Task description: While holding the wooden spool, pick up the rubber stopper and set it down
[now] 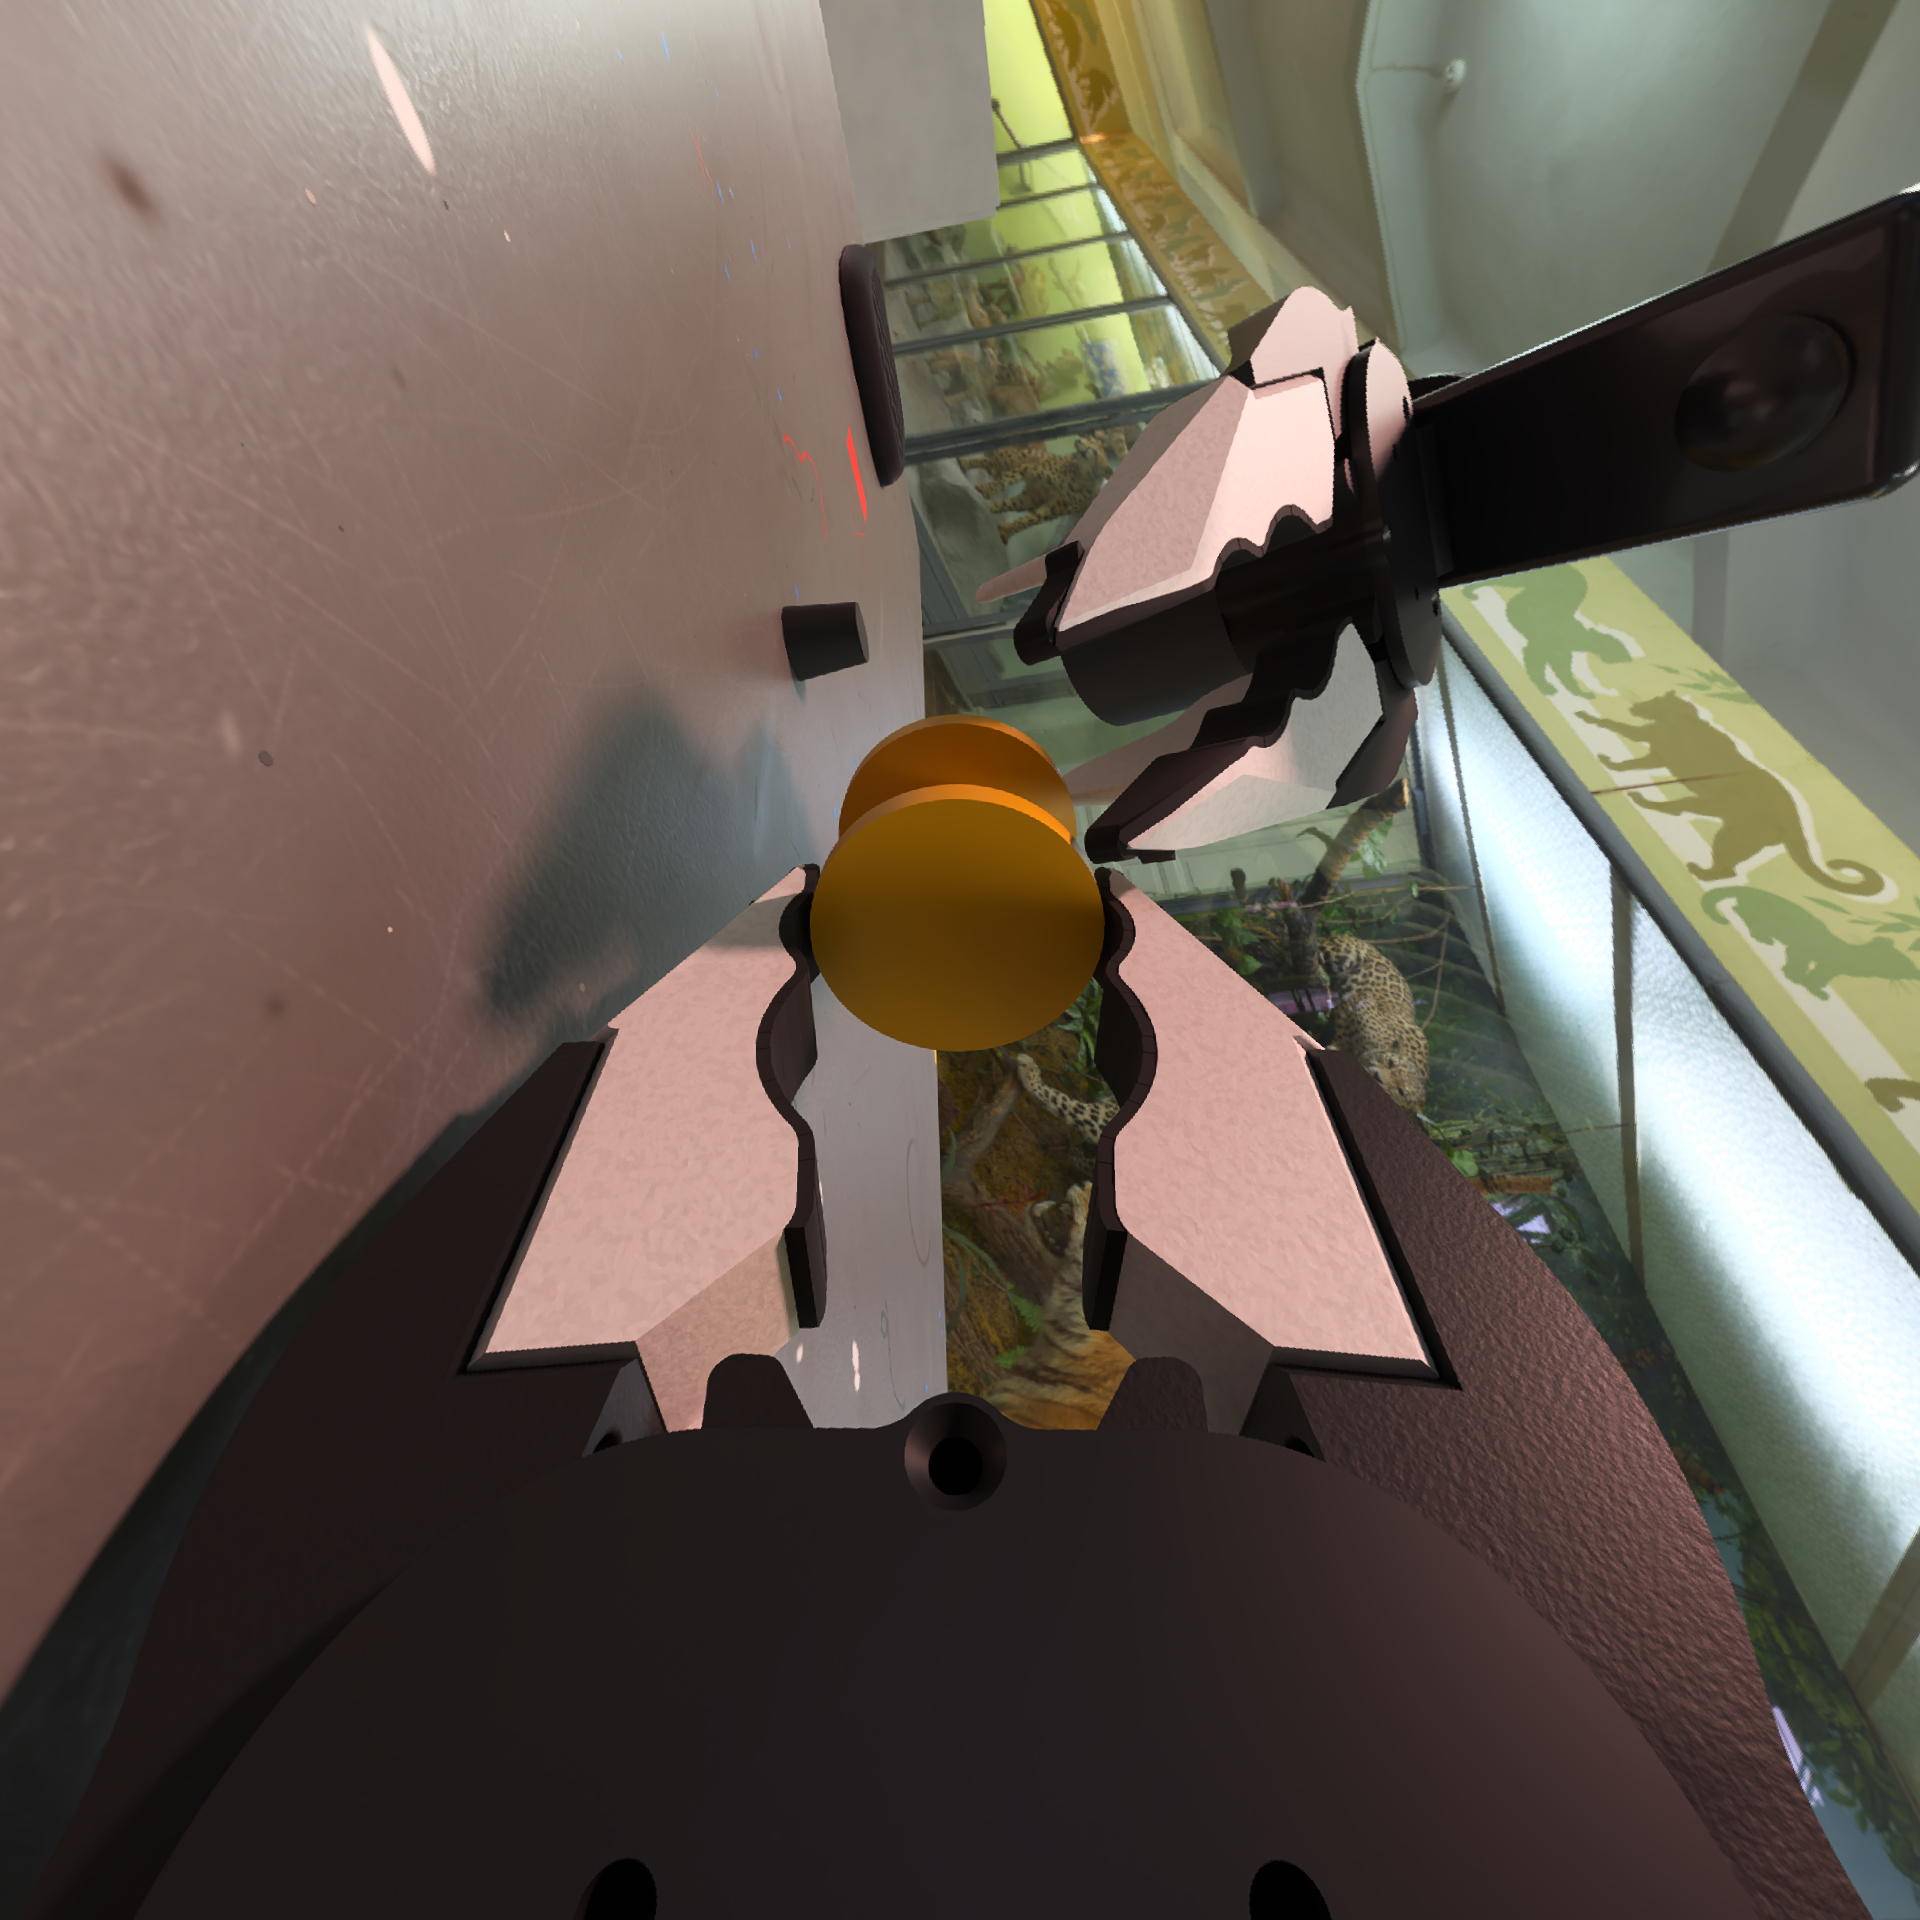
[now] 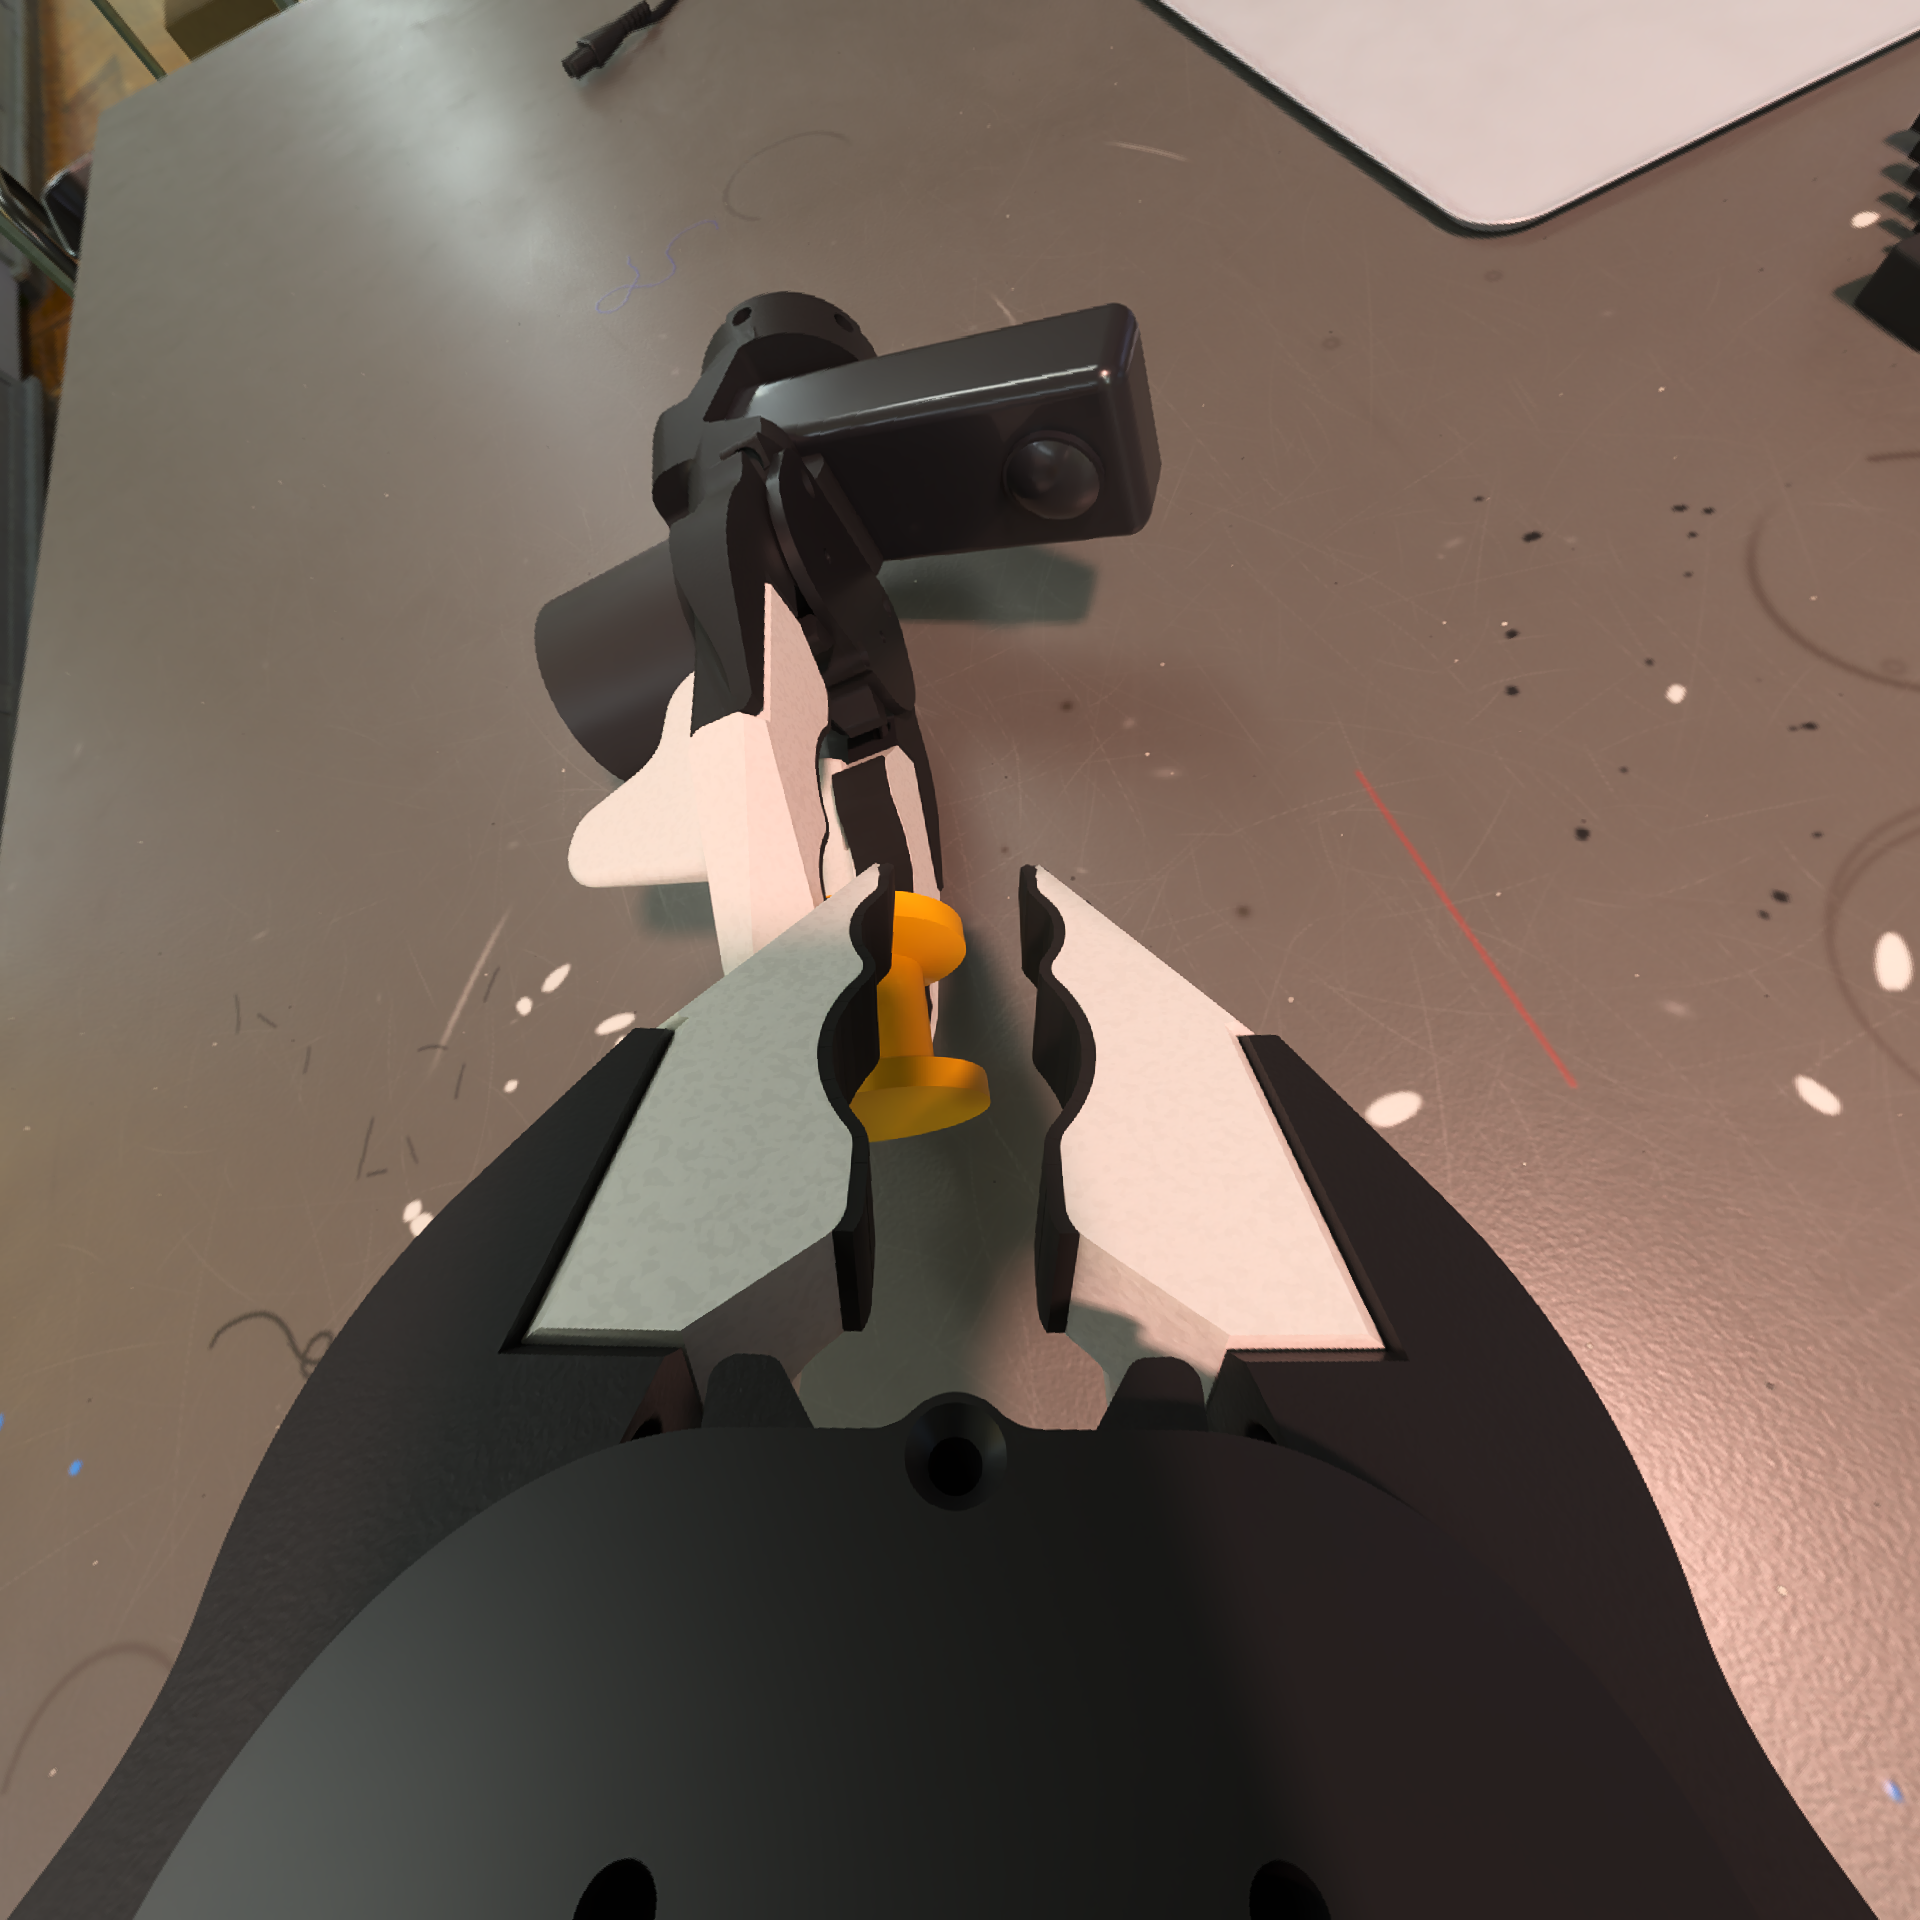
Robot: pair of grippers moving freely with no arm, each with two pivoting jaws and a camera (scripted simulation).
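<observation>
While the left claw is pinched on the wooden spool, gripping the nearer round flange by its rim at the very fingertips, the right claw stands moderately wide and holds nothing. In the right claw's own view the spool shows through the gap against its left finger. The rubber stopper is a small dark tapered plug. It sits on the scuffed table just ahead of the left claw's tips, past the spool and off to their left, and apart from the right claw's fingers. The right wrist view does not show it. I judge it light, slightly yielding and grippy rather than slick, so a modest squeeze should hold it. The best hold is probably across its side wall near mid-height, fingers square to the plug, since the taper could let it squirt out of a pinch near the narrow end. The spool looks stiff and light, but a round flange held by its edge could pivot if the left claw is bumped. No brand, label or legible writing appears on the stopper, the spool or either claw. The table carries only scratches, paint specks and loose scribbles that I cannot read.
</observation>
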